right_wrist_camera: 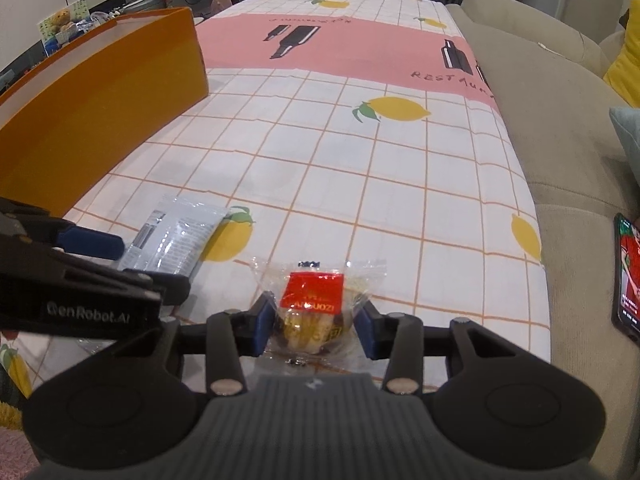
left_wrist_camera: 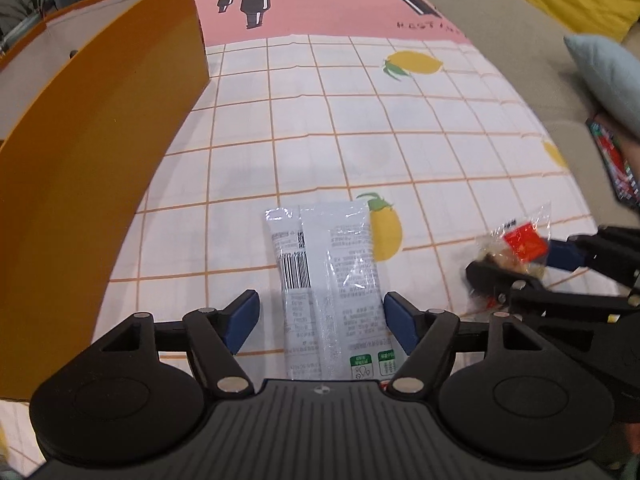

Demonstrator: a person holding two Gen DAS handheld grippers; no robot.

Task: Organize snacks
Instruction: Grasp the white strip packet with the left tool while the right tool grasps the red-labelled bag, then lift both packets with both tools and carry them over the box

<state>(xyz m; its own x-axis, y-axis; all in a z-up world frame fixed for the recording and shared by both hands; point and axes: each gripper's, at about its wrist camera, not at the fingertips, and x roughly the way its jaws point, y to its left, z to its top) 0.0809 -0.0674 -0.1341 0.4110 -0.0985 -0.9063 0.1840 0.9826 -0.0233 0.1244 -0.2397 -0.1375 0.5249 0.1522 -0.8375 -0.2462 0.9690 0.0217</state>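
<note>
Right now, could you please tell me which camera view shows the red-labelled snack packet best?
The right wrist view: the red-labelled snack packet sits centred between the right hand-held gripper pads, label readable. The left wrist view shows it blurred near the right edge.

Taking the long flat packet (left_wrist_camera: 326,280) as the landmark: it lies on the desk (left_wrist_camera: 360,140), lengthwise between the fingers of the left tongs (left_wrist_camera: 322,318). The box (left_wrist_camera: 100,140) stands to its left, reaching well behind it. The small wrapped snack (right_wrist_camera: 316,308) lies on the desk near the packet's right, between the fingers of the right tongs (right_wrist_camera: 316,322). The sofa (right_wrist_camera: 540,120) runs along the desk's edge, farther right.
</note>
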